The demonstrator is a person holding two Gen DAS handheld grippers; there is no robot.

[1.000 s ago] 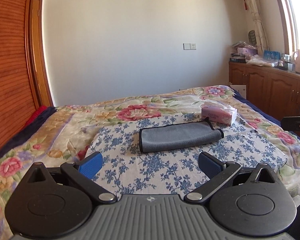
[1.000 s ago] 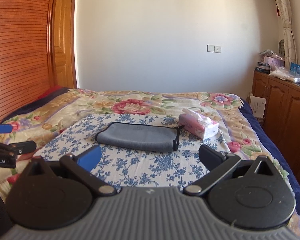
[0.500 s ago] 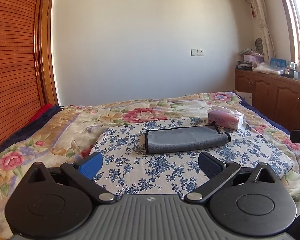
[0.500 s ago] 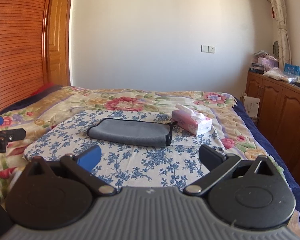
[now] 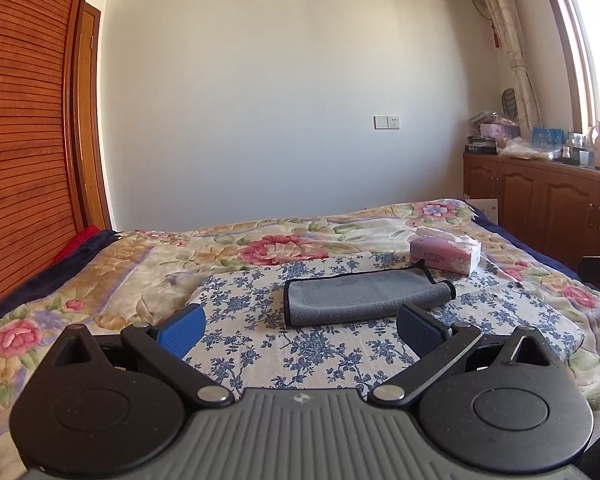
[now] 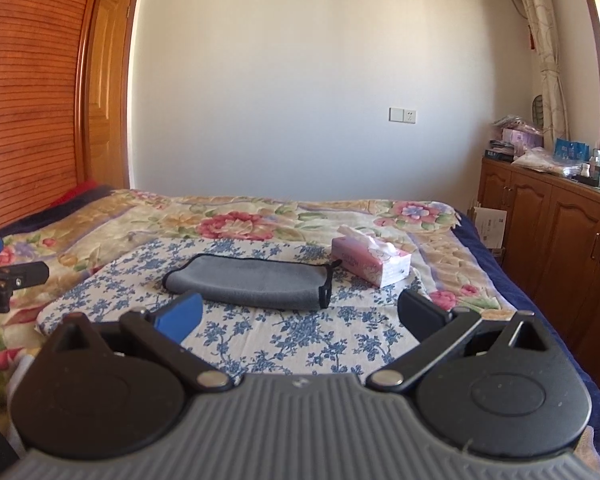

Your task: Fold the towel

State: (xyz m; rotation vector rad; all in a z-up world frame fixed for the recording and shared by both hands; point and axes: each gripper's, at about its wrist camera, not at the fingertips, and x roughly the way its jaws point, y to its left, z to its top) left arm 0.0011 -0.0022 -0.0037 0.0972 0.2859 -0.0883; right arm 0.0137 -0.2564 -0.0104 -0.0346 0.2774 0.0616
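The jaws of the left gripper (image 5: 298, 328) stand wide apart and hold nothing, and the jaws of the right gripper (image 6: 300, 316) are released in the same way, also without anything between them. Both hang above the near part of the bed (image 5: 112, 280), apart from the cloth, probably because the folding looks already done and no grasp is needed now. The towel (image 5: 364, 294), grey with a dark border, lies as a narrow folded bundle on the blue-flowered cloth (image 5: 300, 352) in the middle of the bed, with its small loop at the right end. Just beside that end stands a pink tissue box (image 6: 370, 264), not touching it, as far as I can tell. How many layers the towel has is hard to see, and its far edge is hidden by its own thickness.
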